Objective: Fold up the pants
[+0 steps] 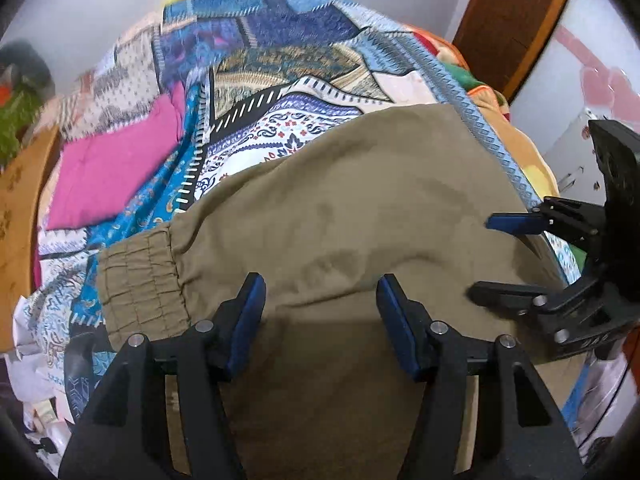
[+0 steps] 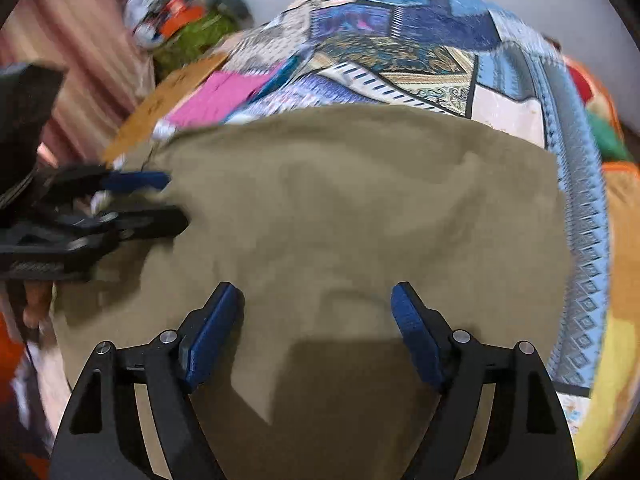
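Olive-khaki pants [image 1: 344,216] lie spread on a patchwork bedspread [image 1: 280,60], with an elastic cuff [image 1: 140,280] at the left. My left gripper [image 1: 320,284] is open, its jaws wide apart just above the fabric near the cuff. My right gripper [image 2: 316,296] is open and hovers over the pants [image 2: 340,208] to the right of the left one. Each gripper shows in the other's view: the right one [image 1: 480,256] at the right edge, the left one [image 2: 176,200] at the left edge. Neither holds cloth.
A pink cloth [image 1: 116,168] lies on the bedspread beyond the cuff. A brown wooden edge [image 1: 20,208] runs along the bed's left side. A wooden door frame [image 1: 516,20] and white wall stand behind. An orange and green blanket [image 2: 600,128] is bunched at the right.
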Demonstrator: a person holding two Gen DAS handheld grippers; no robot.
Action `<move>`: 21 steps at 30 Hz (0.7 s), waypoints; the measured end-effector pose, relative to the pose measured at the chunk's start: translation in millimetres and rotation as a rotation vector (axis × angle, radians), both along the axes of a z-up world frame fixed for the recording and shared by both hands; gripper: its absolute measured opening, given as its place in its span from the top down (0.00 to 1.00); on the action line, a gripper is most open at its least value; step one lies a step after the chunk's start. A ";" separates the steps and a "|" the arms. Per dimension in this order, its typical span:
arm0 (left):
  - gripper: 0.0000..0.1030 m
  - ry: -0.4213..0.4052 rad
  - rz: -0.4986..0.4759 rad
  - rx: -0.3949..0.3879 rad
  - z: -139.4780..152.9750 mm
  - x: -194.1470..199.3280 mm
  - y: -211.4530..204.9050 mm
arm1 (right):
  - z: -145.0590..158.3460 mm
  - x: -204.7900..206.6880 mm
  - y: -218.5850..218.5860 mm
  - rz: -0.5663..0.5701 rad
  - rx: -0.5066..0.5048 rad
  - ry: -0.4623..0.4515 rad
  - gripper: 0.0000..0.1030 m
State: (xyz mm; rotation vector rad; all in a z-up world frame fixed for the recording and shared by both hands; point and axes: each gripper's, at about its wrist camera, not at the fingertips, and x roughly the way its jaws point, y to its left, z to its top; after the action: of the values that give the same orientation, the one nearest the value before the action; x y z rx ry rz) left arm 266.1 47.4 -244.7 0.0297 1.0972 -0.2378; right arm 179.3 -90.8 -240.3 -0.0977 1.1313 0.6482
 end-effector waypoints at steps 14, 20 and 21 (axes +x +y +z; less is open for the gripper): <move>0.36 -0.091 0.002 0.133 16.0 -75.9 1.1 | 5.3 -67.0 -65.0 -0.153 0.045 0.012 0.26; 0.29 -0.098 0.100 0.110 23.2 -108.5 28.7 | 2.4 -97.8 -99.6 -0.261 0.065 0.015 0.26; 0.28 -0.094 0.122 0.088 24.3 -115.4 37.2 | 2.2 -103.0 -104.3 -0.279 0.074 0.013 0.26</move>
State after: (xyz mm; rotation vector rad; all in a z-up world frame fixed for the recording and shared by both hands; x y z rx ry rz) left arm 150.7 84.6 -220.4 0.0523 1.0116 -0.0779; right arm 76.4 -195.1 -238.1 0.1266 1.1076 0.4414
